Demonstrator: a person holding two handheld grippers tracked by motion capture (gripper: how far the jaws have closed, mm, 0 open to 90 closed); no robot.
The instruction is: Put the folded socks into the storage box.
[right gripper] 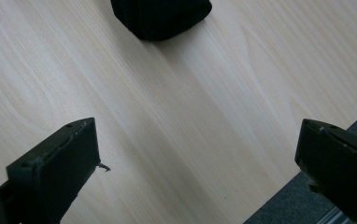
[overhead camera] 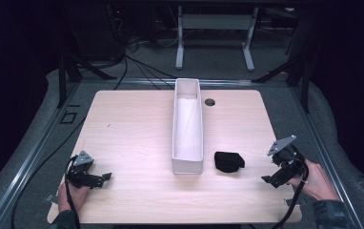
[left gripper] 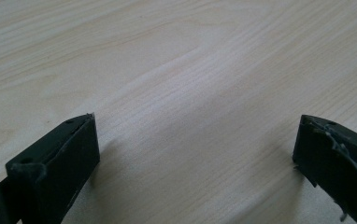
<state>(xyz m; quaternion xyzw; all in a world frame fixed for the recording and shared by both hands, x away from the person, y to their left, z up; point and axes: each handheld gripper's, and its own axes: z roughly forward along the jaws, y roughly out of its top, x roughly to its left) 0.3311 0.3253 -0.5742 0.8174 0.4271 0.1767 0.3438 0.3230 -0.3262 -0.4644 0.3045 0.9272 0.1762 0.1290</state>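
We look down on a pale wood counter (overhead camera: 132,129) carrying 2 things. A long, narrow white box (overhead camera: 187,125) stands at the middle, running from the far edge toward the near edge, open at the top. Just to its right, near its near end but apart from it, lies a small black bundle (overhead camera: 228,161) of soft material; we cannot tell what it is. A round hole (overhead camera: 210,102) pierces the counter near the far edge, just right of the box.

The left tool (overhead camera: 105,178) rests low near the near-left corner, held by the left hand (overhead camera: 71,194), its jaws pointing toward the right edge. In the left gripper view, the left tool (left gripper: 195,140) has its jaws spread wide over bare wood, holding nothing.

The right tool (overhead camera: 268,180) hovers near the right edge, held by the right hand (overhead camera: 313,180), a grey plate on top. In the right gripper view, the right tool (right gripper: 197,144) also stands wide apart and empty, with the black bundle (right gripper: 160,16) ahead of it.
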